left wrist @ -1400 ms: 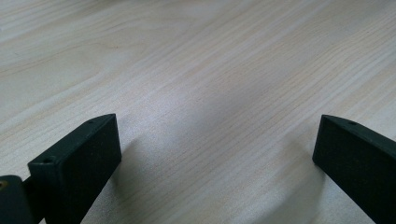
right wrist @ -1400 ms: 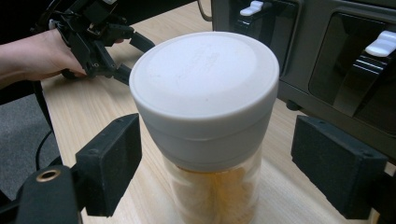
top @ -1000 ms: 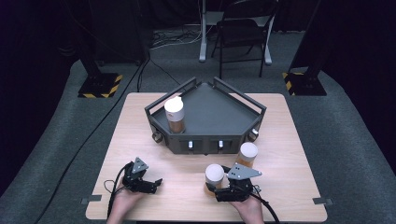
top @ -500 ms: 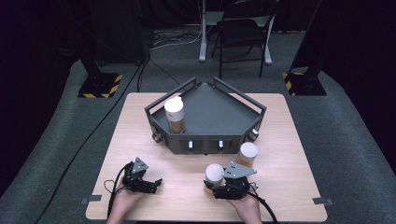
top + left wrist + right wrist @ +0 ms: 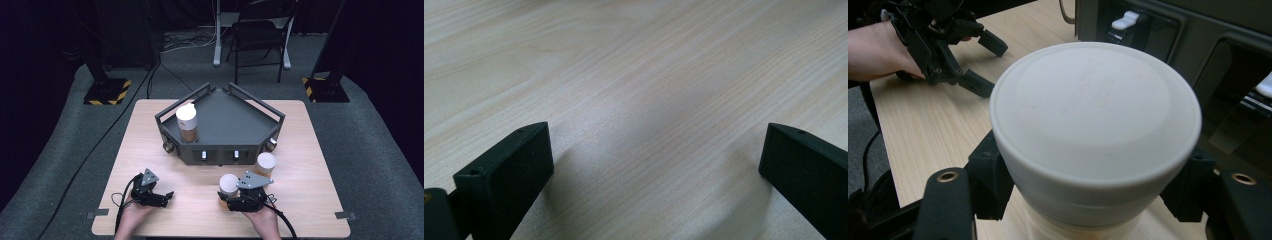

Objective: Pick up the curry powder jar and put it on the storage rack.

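Near front table edge (image 5: 220, 231): right hand-held gripper (image 5: 226, 199) clamps jar (image 5: 229, 184).

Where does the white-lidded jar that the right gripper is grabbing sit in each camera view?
High view: the jar stands low and right of centre, just left of the right gripper, whose jaws have just closed on it.
Left gripper view: bare table between open jaws; no jar there.
Right gripper view: the jar sits centre, clamped on both sides.
Shared landmark: the dark tray, behind the jar.
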Tool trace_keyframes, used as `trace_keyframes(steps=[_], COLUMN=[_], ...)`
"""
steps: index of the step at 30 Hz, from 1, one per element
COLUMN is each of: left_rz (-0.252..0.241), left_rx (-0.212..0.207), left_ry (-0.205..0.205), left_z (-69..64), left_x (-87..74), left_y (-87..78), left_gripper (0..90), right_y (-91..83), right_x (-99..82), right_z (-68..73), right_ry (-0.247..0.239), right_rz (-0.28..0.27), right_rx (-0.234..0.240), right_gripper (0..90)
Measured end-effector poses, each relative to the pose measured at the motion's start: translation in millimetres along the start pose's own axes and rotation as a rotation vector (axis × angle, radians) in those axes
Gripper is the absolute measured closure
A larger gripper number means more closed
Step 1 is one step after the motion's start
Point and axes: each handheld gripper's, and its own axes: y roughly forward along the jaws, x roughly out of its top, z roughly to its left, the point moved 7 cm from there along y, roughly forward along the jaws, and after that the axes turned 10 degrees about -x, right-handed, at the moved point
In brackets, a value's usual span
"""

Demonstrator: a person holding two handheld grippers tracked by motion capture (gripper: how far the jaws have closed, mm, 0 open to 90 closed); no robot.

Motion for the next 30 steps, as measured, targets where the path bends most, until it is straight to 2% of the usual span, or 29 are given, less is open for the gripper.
trace_keyframes(steps=[10,19,26,30], left_rz=[0.001,0.0,0.001,0.001], left_rx=[0.0,0.0,0.0,0.0], left_ry=[0.001,0.0,0.0,0.001], left_z=[0.0,0.0,0.1,0.1], left_x=[0.0,0.0,0.0,0.0], left_y=[0.0,0.0,0.0,-0.1], left_gripper=[1.2,1.2,1.2,1.2], right_y=[-5.3,-10.6,-8.5,-5.8], right_x=[22.3,48.2,64.0,73.9], right_z=[-9.0,-16.2,-23.3,-31.2], right_ry=[0.005,-0.017,-0.029,-0.015], right_rz=[-0.01,-0.006,0.002,0.005], right_rx=[0.002,-0.021,-0.027,-0.027], right_gripper=[33.3,33.3,33.3,33.3])
